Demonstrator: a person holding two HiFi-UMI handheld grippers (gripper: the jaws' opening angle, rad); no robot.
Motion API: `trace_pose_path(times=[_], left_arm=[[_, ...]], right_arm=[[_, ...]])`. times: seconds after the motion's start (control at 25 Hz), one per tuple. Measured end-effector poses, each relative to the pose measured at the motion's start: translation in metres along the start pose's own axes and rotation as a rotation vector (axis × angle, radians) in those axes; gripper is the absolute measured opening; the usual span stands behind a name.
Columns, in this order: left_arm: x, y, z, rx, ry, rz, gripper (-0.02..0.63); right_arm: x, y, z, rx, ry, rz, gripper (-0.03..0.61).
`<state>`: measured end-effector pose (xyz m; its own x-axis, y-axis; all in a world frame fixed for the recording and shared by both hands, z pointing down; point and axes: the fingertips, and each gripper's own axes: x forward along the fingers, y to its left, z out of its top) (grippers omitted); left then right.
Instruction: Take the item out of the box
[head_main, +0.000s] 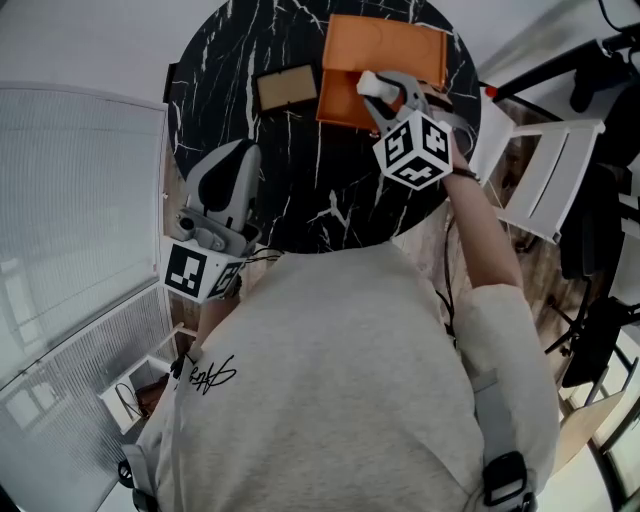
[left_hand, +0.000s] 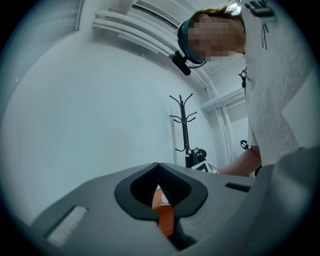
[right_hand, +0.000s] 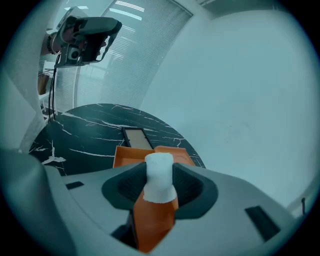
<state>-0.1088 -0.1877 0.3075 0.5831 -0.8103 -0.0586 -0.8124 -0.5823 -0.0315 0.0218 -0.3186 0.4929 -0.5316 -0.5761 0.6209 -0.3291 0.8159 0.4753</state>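
Observation:
On the round black marble table an orange box lies open at the far side, also showing in the right gripper view. My right gripper hovers over the box, shut on a white-topped orange item that stands upright between the jaws. My left gripper is held up off the table's near left edge, pointing up at the wall, jaws shut tip to tip. A thin orange strip shows in the gap behind them; what it is I cannot tell.
A flat tan card in a dark frame lies on the table just left of the box. A white folding rack stands right of the table. Ribbed white panels stand to the left. A coat stand is by the wall.

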Motion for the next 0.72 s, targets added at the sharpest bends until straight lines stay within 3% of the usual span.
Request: trace_pose_path(times=[0.72], left_arm=[[0.013,0.0,0.003,0.007,-0.007,-0.028,0.003]], right_arm=[[-0.028,-0.018,0.024,0.134,-0.132,-0.063,0.166]])
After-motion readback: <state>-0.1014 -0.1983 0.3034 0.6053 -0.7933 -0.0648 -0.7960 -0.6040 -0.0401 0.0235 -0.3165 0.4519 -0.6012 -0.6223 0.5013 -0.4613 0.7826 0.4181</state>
